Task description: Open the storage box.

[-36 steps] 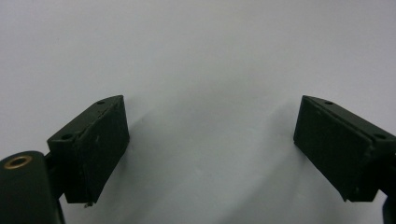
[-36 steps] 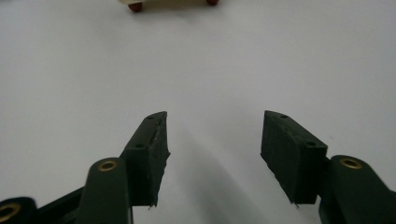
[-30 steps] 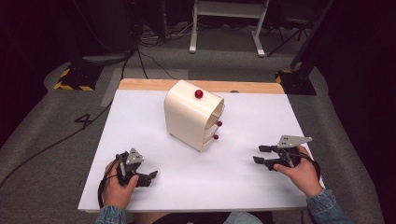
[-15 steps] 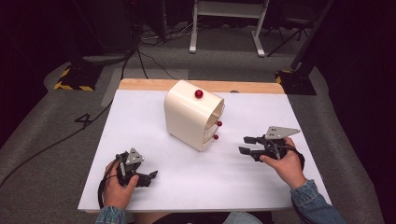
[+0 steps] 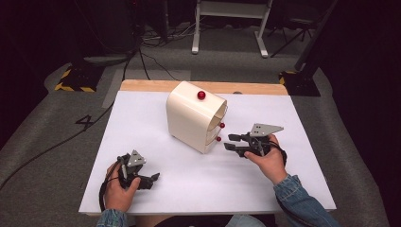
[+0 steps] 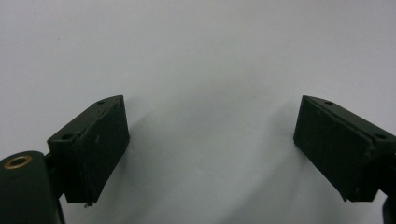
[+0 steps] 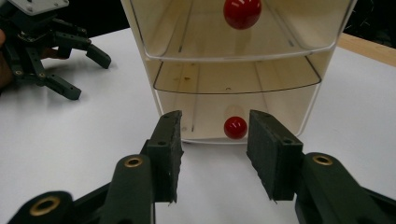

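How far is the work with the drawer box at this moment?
Nothing looks done: both drawers of the drawer box sit closed. In hand: the right claw, open, is lined up on the lower red knob, not touching it. Left: grasping and pulling. The left claw rests open.

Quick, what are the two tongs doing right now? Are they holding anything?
Left tongs: open, empty, over the white table.
Right tongs: open, empty, lined up with the lower red knob.

The left gripper [image 5: 152, 178] rests low near the surface's front-left corner, held in the left hand [image 5: 118, 191], jaws spread wide. The right gripper [image 5: 230, 142] sits right of the surface's middle, gripped by the right hand [image 5: 269, 161], jaws parted and empty, pointing left.
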{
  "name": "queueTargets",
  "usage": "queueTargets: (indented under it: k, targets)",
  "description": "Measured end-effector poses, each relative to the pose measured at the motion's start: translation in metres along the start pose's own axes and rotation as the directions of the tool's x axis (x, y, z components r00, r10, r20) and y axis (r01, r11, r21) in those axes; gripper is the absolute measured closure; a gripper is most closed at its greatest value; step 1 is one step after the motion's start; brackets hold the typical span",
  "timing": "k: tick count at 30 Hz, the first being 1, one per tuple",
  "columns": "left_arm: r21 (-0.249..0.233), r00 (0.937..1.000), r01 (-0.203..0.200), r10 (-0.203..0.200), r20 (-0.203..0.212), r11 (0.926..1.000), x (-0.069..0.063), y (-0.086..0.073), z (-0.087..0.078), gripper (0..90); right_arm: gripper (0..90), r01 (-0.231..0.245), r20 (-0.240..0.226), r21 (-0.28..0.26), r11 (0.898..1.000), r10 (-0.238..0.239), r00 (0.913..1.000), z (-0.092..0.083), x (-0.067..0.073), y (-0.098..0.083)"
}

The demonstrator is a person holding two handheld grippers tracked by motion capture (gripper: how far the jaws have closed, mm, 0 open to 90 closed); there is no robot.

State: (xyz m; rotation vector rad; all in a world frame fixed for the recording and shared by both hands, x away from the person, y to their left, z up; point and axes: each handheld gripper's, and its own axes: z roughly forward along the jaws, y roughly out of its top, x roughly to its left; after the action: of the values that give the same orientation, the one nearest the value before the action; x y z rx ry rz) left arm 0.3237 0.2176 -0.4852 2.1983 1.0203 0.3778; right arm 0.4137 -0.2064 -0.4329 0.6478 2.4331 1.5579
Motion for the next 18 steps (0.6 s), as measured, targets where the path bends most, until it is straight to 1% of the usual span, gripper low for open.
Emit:
queueTargets:
  k: [2, 4, 6, 8, 10, 14, 18]
  targets:
    - [0.000, 1.0000, 0.000, 0.000, 0.000, 1.0000, 0.000, 0.000, 0.000, 10.7, 57.1, 0.002, 0.002, -0.002, 1.000, -0.002, 1.0000, 0.003, 0.000, -0.001]
    - [0.000, 1.0000, 0.000, 0.000, 0.000, 1.0000, 0.000, 0.000, 0.000, 10.7, 58.8, -0.011, 0.004, -0.005, 1.000, 0.011, 0.9999, 0.010, -0.003, -0.007]
    - [0.001, 1.0000, 0.000, 0.000, 0.000, 1.0000, 0.000, 0.000, 0.000, 10.7, 59.0, -0.010, 0.003, -0.005, 1.000, 0.010, 1.0000, 0.012, -0.004, -0.008]
    - [0.001, 1.0000, 0.000, 0.000, 0.000, 1.0000, 0.000, 0.000, 0.000, 10.7, 60.6, -0.014, 0.014, 0.006, 1.000, 0.014, 0.9998, 0.019, -0.006, -0.013]
    - [0.001, 1.0000, 0.000, 0.000, 0.000, 1.0000, 0.000, 0.000, 0.000, 10.7, 61.9, -0.020, 0.015, 0.006, 1.000, 0.020, 0.9997, 0.022, -0.008, -0.015]
    - [0.001, 1.0000, 0.000, 0.000, 0.000, 1.0000, 0.000, 0.000, 0.000, 10.7, 64.8, -0.013, 0.026, 0.007, 1.000, 0.013, 0.9996, 0.029, -0.012, -0.018]
    - [0.000, 1.0000, 0.000, 0.000, 0.001, 1.0000, 0.000, 0.000, 0.000, 10.7, 67.2, -0.004, 0.027, 0.003, 1.000, 0.004, 0.9996, 0.032, -0.015, -0.016]
